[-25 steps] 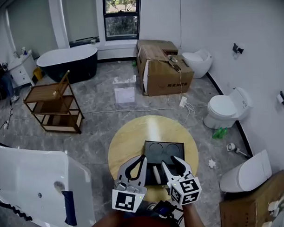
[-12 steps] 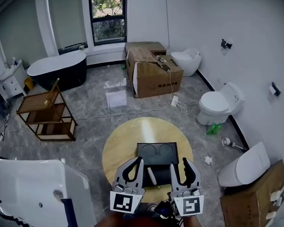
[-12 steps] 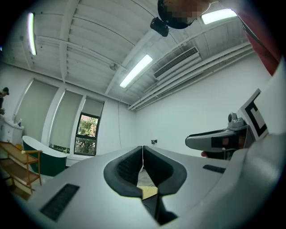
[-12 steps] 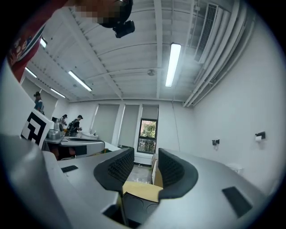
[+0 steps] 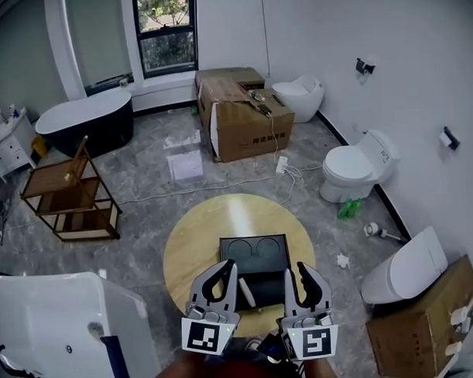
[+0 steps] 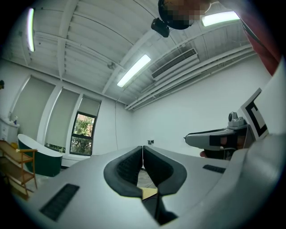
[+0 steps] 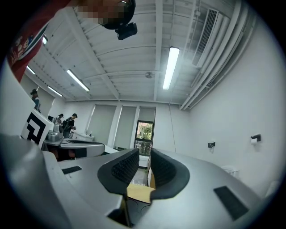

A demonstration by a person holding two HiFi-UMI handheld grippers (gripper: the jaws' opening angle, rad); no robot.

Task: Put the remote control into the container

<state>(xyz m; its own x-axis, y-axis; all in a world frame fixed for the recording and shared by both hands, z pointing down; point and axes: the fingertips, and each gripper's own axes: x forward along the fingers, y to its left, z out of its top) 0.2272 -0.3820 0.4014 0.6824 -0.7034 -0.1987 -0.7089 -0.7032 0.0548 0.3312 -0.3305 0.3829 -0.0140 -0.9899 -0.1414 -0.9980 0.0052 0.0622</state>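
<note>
Remote looks delivered: white bar apparently lying in container, just ahead between my tongs. Left tongs closed, empty. Right tongs part-open, empty, jaws just been closing. Both held level, clear of container.

The counter stands in the middle of the floor. The container sits on its 6 o'clock half, and the remote control lies in the container's near part. Beyond the counter at 12 o'clock is a big box. The far toilet is just beside it at 1 o'clock, and the window is behind them in the back wall. The middle toilet stands at 2 o'clock, the near toilet at 3 o'clock, and a second box at 4 o'clock. The shelf is at 10 o'clock, the far bathtub behind it toward 11, and the near bathtub at 8 o'clock.
</note>
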